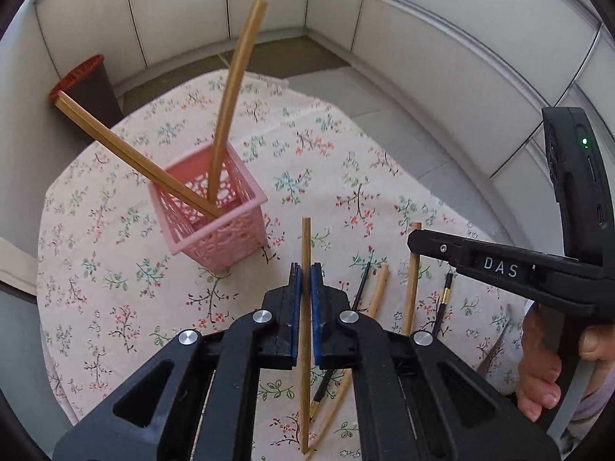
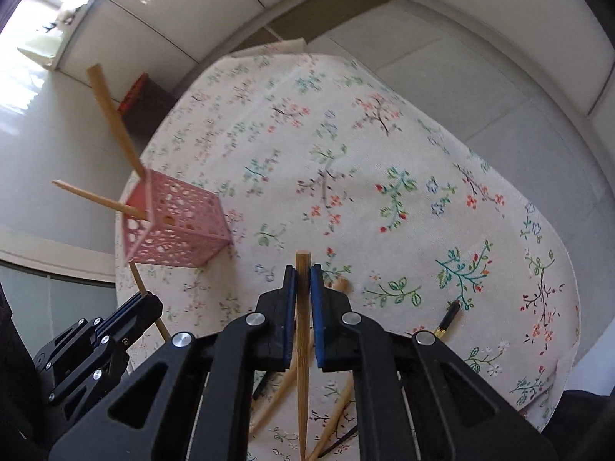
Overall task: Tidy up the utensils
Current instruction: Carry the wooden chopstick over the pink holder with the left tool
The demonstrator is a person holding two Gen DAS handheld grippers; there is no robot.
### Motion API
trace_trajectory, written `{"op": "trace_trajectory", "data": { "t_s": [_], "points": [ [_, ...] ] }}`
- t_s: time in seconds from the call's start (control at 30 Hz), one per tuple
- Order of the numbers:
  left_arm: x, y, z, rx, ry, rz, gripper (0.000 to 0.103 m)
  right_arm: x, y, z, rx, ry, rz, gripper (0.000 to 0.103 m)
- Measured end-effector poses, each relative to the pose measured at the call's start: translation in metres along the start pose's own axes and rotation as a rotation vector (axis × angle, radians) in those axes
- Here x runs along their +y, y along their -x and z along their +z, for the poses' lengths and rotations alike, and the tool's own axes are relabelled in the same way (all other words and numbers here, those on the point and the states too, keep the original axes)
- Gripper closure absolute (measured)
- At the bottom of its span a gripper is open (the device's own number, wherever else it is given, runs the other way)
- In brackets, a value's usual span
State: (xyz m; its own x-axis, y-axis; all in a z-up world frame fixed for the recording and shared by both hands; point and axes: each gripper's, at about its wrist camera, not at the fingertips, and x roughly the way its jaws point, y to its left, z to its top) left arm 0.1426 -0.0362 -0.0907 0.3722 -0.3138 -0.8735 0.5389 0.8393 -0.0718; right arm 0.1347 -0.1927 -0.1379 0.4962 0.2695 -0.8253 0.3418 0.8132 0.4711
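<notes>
A pink perforated basket (image 1: 215, 211) stands on the floral tablecloth and holds wooden chopsticks (image 1: 230, 92) that lean out of it; it also shows in the right wrist view (image 2: 177, 226). My left gripper (image 1: 306, 280) is shut on a wooden chopstick (image 1: 306, 246), to the right of and nearer than the basket. My right gripper (image 2: 303, 280) is shut on another wooden chopstick (image 2: 303, 265); it shows in the left wrist view (image 1: 413, 238) at the right. Loose wooden chopsticks (image 1: 378, 288) and black gold-banded chopsticks (image 1: 444, 299) lie on the cloth below.
The round table (image 2: 384, 153) is covered by a floral cloth. A dark bin with a red rim (image 1: 88, 88) stands on the floor beyond the table's far left. White cabinet panels (image 1: 461, 57) surround the room. A hand (image 1: 538, 365) holds the right gripper.
</notes>
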Motion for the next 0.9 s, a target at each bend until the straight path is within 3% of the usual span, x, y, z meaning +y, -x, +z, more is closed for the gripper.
{"op": "trace_trajectory", "data": {
  "t_s": [0.3, 0.57, 0.9],
  "points": [
    [-0.010, 0.071, -0.009, -0.164, 0.017, 0.016, 0.099, 0.035, 0.075, -0.011, -0.196, 0.177, 0.050, 0.095],
    [-0.013, 0.110, -0.006, -0.281, 0.023, 0.023, 0.099, 0.058, 0.138, -0.019, -0.362, 0.282, 0.044, 0.095],
    [0.011, 0.183, 0.023, -0.509, 0.140, 0.043, 0.099, 0.096, 0.211, 0.018, -0.551, 0.305, 0.154, 0.095]
  ]
}}
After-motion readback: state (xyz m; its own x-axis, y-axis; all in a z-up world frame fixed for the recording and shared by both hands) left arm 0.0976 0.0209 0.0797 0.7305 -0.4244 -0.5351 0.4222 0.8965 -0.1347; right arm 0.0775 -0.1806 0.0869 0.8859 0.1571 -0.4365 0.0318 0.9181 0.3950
